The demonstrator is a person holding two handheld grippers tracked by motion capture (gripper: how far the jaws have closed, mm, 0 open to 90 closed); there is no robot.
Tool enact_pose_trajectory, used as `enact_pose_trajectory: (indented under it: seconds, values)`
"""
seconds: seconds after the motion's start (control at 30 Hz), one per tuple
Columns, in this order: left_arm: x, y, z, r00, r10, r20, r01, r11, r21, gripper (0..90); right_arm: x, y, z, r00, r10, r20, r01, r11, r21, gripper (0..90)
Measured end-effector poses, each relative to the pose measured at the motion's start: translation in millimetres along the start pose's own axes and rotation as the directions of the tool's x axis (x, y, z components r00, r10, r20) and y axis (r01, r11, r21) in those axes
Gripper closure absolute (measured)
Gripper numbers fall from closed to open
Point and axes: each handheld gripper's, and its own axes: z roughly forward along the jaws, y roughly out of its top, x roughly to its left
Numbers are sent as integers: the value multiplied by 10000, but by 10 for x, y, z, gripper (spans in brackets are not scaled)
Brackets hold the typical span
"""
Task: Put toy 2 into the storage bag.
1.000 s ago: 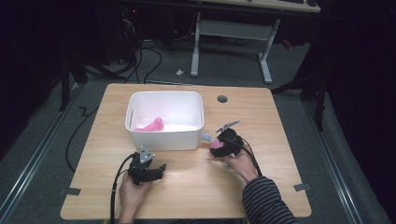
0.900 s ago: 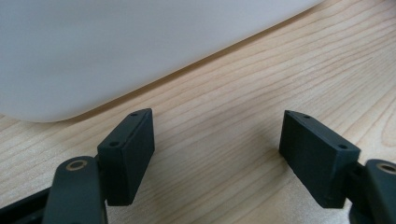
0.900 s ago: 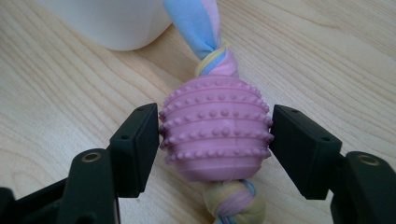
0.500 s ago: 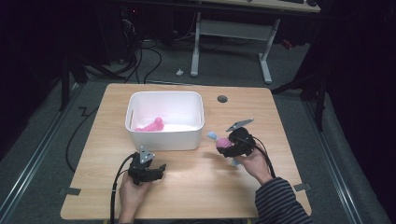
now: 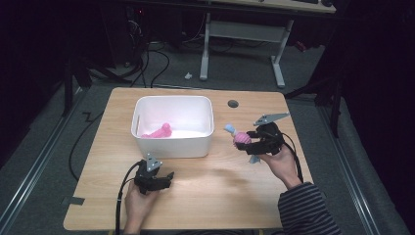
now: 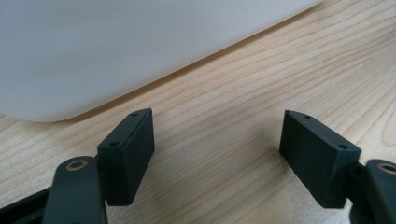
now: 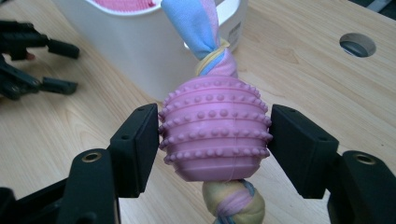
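Gripping a pink studded ball toy (image 7: 215, 130) between its two black pads, our right gripper (image 5: 254, 142) holds it clear of the wooden table (image 5: 205, 196), just to the right of the white bin (image 5: 172, 142). We see a blue, yellow and pink knotted cloth rope (image 7: 201, 28) running through the ball, with a braided knot poking out below it. The jaws have just been closing, and they press on the ball from both sides. Inside the bin lies another pink toy (image 5: 159, 131). Our left gripper (image 5: 161, 178) rests low near the table's front edge, just before the bin's near wall, its jaws spread apart with only bare wood between them. A round cable hole (image 5: 233, 104) sits behind the bin, towards the table's far edge.
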Motion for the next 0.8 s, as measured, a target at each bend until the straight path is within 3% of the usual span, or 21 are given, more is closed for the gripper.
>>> enact_pose_trajectory:
  seconds: [0.13, 0.2, 0.43, 0.8]
  values:
    - [1, 1, 0, 9998, -64, -169, 64, 10000, 41, 265, 29, 80, 2, 9998, -133, 138, 132, 9999, 87, 352]
    - [-1, 1, -1, 9998, -78, -184, 78, 10000, 43, 263, 76, 170, -23, 9989, -451, 153, 451, 9990, 21, 352]
    - [-1, 1, -2, 9998, -54, -197, 55, 10000, 61, 264, 170, 413, 3, 9971, -735, -177, 732, 9972, -184, 355]
    - [-3, -4, -5, 9999, -60, -149, 61, 10000, 30, 260, 367, 754, 71, 9834, -1748, -484, 1748, 9846, -47, 357]
